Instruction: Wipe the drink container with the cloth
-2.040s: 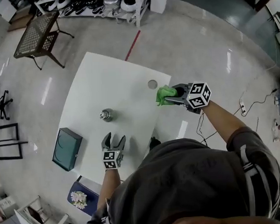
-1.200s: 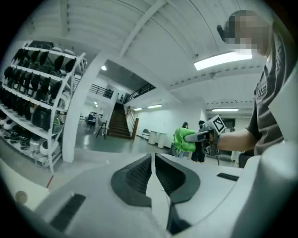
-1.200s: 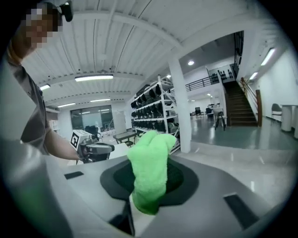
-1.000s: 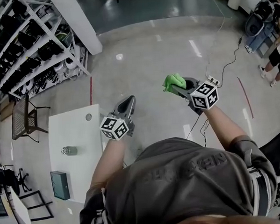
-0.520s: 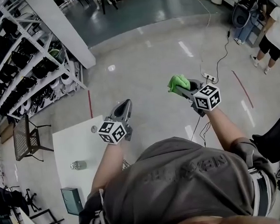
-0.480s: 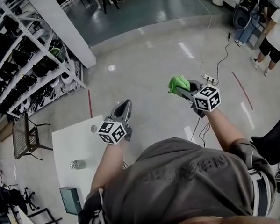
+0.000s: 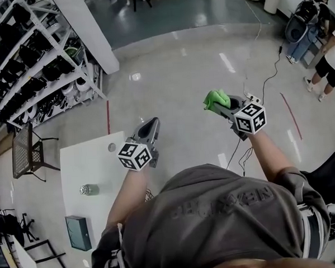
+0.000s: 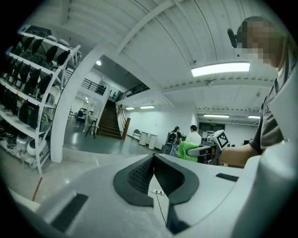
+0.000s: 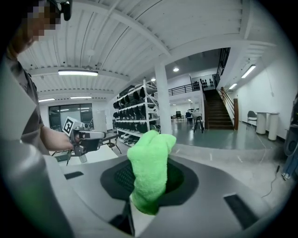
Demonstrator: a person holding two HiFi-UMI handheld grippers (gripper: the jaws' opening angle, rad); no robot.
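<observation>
The left gripper (image 8: 153, 162) has its jaws shut tight with nothing in them, and it is held up in the air near the edge of the white table (image 7: 96, 162). The right gripper (image 9: 147, 182) has its jaws closed on a green cloth (image 9: 150, 153) that sticks up out of them, out over the floor. The small silver can (image 7: 87, 189) sits on the table, far from both grippers and the cloth
</observation>
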